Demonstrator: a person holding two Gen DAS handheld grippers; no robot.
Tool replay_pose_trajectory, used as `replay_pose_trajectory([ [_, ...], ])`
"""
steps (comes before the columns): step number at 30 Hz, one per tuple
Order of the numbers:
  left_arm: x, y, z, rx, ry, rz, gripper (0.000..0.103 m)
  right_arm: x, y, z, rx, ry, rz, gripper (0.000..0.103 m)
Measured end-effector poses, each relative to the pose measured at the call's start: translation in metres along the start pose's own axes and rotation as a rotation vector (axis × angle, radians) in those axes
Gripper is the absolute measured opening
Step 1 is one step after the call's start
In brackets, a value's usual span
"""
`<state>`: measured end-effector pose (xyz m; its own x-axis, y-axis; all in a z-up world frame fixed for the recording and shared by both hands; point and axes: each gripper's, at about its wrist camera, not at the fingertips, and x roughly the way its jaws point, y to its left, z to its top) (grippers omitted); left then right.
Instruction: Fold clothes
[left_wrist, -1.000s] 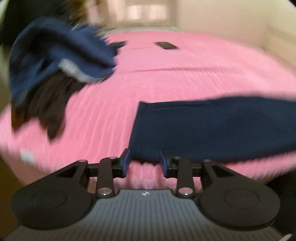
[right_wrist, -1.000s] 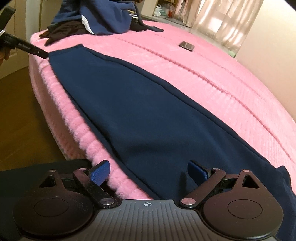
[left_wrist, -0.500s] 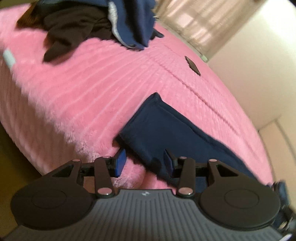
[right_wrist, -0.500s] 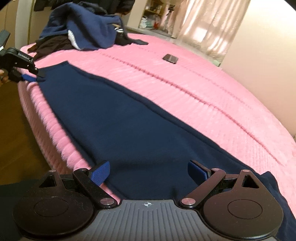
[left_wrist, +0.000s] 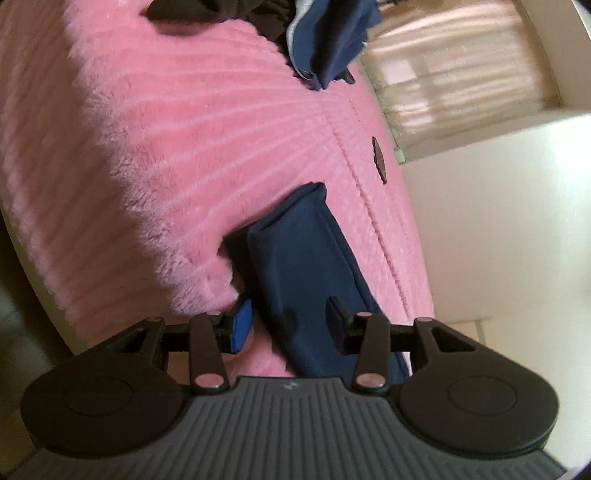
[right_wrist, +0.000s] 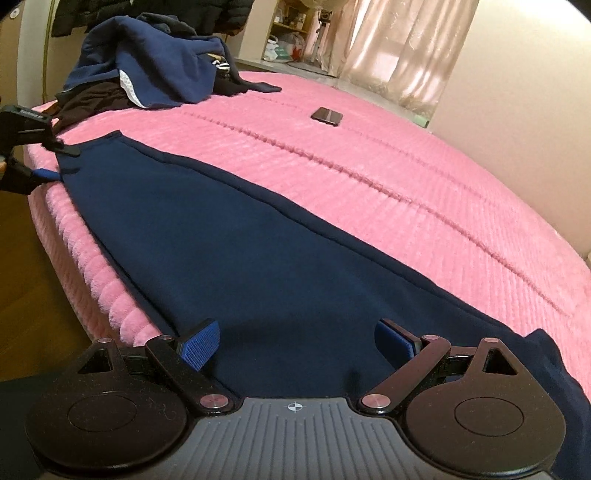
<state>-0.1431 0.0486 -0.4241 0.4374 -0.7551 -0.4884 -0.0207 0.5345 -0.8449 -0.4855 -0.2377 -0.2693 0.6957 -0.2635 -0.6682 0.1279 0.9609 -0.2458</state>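
Garment: navy trousers (right_wrist: 229, 236) lie flat along the pink bed (right_wrist: 406, 177) edge, ready for folding.
Left claw (left_wrist: 288, 325): partly open, just widened, astride the hem without pinching.
Right claw (right_wrist: 295, 347): wide open, empty, over the opposite end.

The bed cover (right_wrist: 388, 177) is pink plush, deep-piled and ribbed, fuzzy at its near edge. The navy garment (right_wrist: 258, 266) spread on it is smooth, matt knit cloth with a stitched seam. The far heap of clothes (right_wrist: 159, 74) looks like soft fleece. The right gripper (right_wrist: 295, 345) is matt black plastic with shiny metal pivot pins and blue, finely textured pads (right_wrist: 201, 349). The phone (right_wrist: 327, 116) gleams glossy.
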Motion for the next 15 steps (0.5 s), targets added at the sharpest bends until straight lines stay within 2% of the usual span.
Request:
replay_pose_trajectory([
  [5,0.009,-0.007,-0.003,0.003,-0.033,0.01,0.035,-0.01,-0.017,-0.009,0.076,-0.01,-0.042,0.093],
  [6,0.008,-0.008,-0.004,0.012,-0.036,0.014,0.031,-0.012,-0.022,-0.012,0.102,-0.008,-0.053,0.093],
  [7,0.007,-0.009,-0.005,0.025,-0.037,0.021,0.02,-0.014,-0.027,-0.015,0.129,-0.006,-0.063,0.093],
  [8,0.005,-0.01,-0.007,0.041,-0.036,0.036,0.013,-0.016,-0.032,-0.019,0.155,0.002,-0.067,0.093],
  [10,0.002,-0.012,-0.011,0.08,-0.048,0.055,0.007,-0.02,-0.041,-0.029,0.208,0.02,-0.072,0.093],
  [12,-0.005,-0.029,-0.016,0.182,-0.079,0.076,0.007,-0.028,-0.051,-0.041,0.261,0.029,-0.091,0.093],
  [15,-0.015,-0.088,-0.035,0.451,-0.144,0.077,0.006,-0.044,-0.071,-0.064,0.35,0.037,-0.154,0.093],
])
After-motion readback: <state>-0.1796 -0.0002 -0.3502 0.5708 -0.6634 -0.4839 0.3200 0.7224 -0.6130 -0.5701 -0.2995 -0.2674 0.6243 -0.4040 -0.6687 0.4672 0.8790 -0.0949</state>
